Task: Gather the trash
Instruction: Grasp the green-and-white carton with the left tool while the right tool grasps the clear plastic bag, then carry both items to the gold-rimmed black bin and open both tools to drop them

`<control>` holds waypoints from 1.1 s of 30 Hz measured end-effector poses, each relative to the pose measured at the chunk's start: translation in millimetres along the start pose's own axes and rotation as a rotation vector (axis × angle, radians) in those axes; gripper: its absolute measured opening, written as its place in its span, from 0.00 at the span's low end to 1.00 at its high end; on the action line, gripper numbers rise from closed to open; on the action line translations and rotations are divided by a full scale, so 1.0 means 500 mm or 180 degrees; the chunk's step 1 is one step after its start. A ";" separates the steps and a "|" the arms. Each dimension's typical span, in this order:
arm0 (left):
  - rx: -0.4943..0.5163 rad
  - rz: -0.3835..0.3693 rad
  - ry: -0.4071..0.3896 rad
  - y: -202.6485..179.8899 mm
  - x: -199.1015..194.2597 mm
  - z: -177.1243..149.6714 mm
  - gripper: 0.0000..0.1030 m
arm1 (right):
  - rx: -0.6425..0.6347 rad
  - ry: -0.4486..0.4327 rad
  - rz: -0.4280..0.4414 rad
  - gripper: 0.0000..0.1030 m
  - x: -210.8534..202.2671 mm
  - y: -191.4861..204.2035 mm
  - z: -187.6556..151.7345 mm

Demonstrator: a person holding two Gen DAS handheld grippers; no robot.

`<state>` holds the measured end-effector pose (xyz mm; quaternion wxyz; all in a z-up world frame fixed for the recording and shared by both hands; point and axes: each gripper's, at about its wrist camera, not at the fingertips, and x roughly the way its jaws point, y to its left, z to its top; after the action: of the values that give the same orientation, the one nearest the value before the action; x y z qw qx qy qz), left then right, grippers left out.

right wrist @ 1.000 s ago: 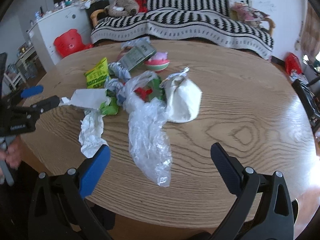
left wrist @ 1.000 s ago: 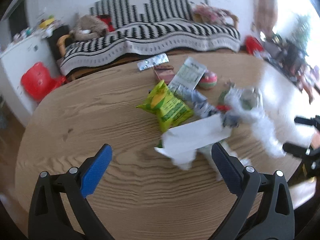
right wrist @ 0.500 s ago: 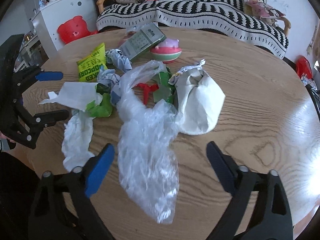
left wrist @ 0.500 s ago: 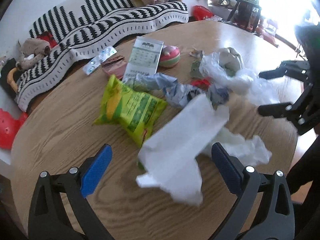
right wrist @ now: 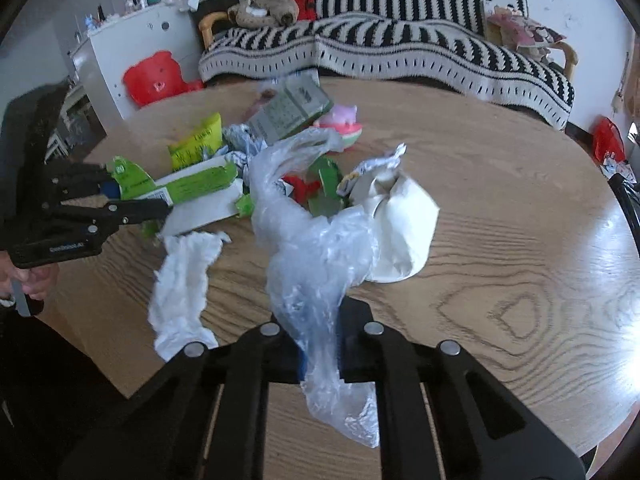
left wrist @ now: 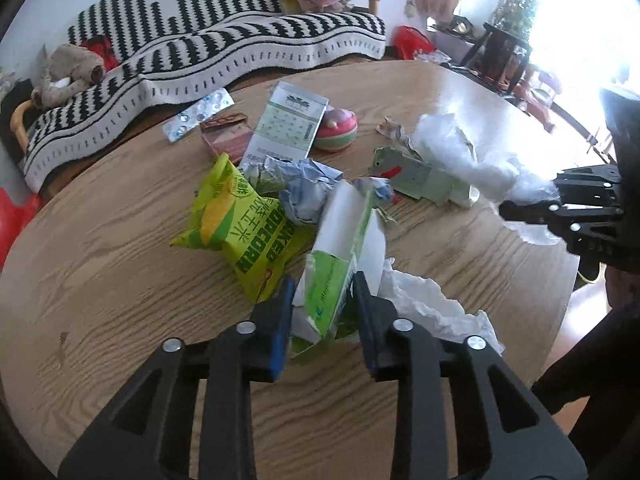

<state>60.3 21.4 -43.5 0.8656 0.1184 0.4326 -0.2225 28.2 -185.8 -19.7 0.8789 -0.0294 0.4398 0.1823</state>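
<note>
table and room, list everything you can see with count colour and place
table: 1, wood, under all
carton: 1, green and white, in left claw
clear bag: 1, see-through, in right claw
popcorn bag: 1, yellow-green, table middle
tissue: 1, white, near edge
white bag: 1, white, beside clear bag
grey box: 1, grey, far side
blister pack: 1, silver, far edge
round toy: 1, pink-green, by grey box
sofa: 1, black-white striped, behind table
left claw: closing on carton
right claw: shut on clear bag
</note>
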 end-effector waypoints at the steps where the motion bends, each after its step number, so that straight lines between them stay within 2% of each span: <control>1: -0.0002 0.0041 -0.0020 -0.005 -0.010 -0.001 0.25 | 0.0014 -0.0042 -0.0001 0.10 -0.012 -0.003 -0.001; 5: -0.0062 0.0163 -0.0166 -0.023 -0.051 0.009 0.25 | 0.0135 -0.0207 0.0016 0.10 -0.056 -0.027 -0.004; 10: -0.0260 0.0126 -0.0451 -0.027 -0.112 0.038 0.24 | 0.0428 -0.0383 0.0035 0.10 -0.112 -0.100 -0.022; 17: -0.0424 0.0116 -0.0611 -0.075 -0.116 0.099 0.24 | 0.0827 -0.0572 -0.0115 0.10 -0.205 -0.220 -0.069; 21: -0.0325 -0.0001 -0.0726 -0.148 -0.106 0.141 0.24 | 0.0984 -0.0686 -0.0289 0.10 -0.264 -0.280 -0.108; 27: -0.0245 -0.0367 -0.0879 -0.286 -0.086 0.213 0.24 | 0.1370 -0.0813 -0.0629 0.10 -0.358 -0.399 -0.203; 33: 0.0130 -0.0932 -0.0774 -0.534 -0.019 0.262 0.24 | 0.1880 -0.0819 -0.1090 0.10 -0.456 -0.535 -0.353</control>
<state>16.5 -261.3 39.2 0.8673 0.0439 0.3328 -0.3674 -138.5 -539.8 22.1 0.9154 0.1757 0.3480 -0.1002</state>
